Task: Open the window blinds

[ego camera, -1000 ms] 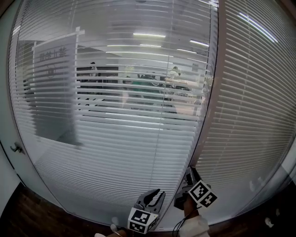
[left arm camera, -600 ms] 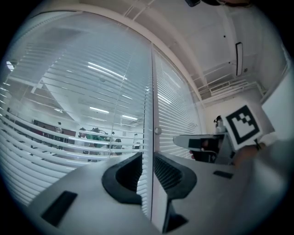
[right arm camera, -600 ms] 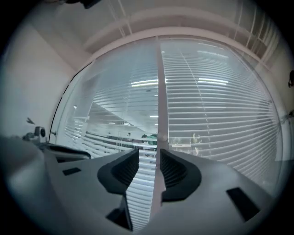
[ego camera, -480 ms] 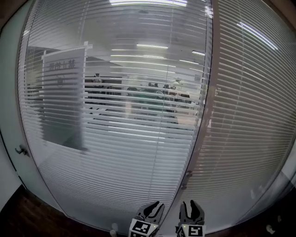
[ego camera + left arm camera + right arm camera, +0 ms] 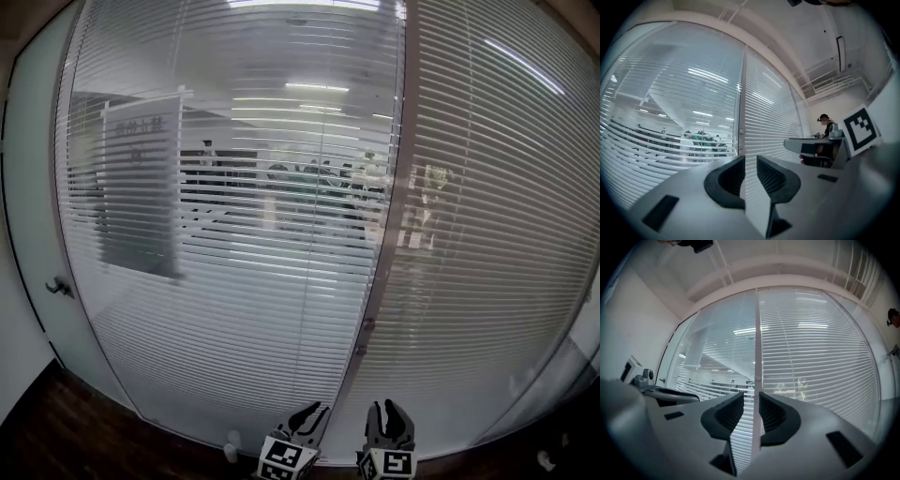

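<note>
1. While the window blinds (image 5: 244, 234) fill the head view from 9 to 3 o'clock, the left gripper (image 5: 314, 414) and right gripper (image 5: 389, 411) sit low at 6 o'clock, side by side and well apart from the slats.
2. Left gripper: jaws stand a narrow gap apart, nothing between them. In the left gripper view only far-off slats show through the gap.
3. Right gripper: jaws have just been closing and now stand a narrow gap apart, nothing between them. In the right gripper view the frame post (image 5: 757, 343) lines up behind the gap, far off.
4. Frame post runs from 12 to 6 o'clock in the head view, splitting the blinds into two panes.
5. Slats are down over the full height. A middle band is tilted enough to see through, and a lit room with people shows behind.
6. Paper sign (image 5: 141, 187) hangs at 9 o'clock, door handle (image 5: 59, 287) at 8 o'clock.
</note>
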Demonstrator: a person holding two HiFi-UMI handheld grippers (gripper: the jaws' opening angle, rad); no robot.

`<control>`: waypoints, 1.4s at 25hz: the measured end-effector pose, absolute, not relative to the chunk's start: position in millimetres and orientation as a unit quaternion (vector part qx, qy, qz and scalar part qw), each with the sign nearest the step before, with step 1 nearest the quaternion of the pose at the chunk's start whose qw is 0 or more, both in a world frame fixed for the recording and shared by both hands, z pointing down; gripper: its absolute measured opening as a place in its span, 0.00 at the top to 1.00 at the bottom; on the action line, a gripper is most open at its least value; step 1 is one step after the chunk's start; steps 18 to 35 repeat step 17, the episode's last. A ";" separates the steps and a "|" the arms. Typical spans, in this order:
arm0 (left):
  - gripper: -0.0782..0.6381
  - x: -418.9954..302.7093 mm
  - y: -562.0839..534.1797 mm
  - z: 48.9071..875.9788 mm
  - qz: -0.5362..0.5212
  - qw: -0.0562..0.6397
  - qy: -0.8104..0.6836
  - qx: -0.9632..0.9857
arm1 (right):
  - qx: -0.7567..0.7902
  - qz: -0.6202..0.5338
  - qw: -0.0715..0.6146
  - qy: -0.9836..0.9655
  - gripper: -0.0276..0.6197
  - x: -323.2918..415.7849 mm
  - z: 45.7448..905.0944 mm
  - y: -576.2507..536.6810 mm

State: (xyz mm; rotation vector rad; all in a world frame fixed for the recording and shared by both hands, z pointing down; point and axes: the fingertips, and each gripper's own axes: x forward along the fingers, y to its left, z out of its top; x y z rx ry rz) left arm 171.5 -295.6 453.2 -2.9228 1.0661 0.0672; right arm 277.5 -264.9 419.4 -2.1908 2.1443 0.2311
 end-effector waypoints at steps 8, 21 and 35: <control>0.80 156.3 -290.0 441.2 0.029 0.018 0.338 -0.940 | -0.717 0.082 0.040 0.691 0.79 266.6 408.5 -255.7; 0.80 154.4 -293.7 459.8 0.027 0.023 0.329 -0.944 | -0.717 0.088 0.041 0.690 0.79 258.8 428.8 -261.0; 0.80 154.4 -293.7 459.8 0.027 0.023 0.329 -0.944 | -0.717 0.088 0.041 0.690 0.79 258.8 428.8 -261.0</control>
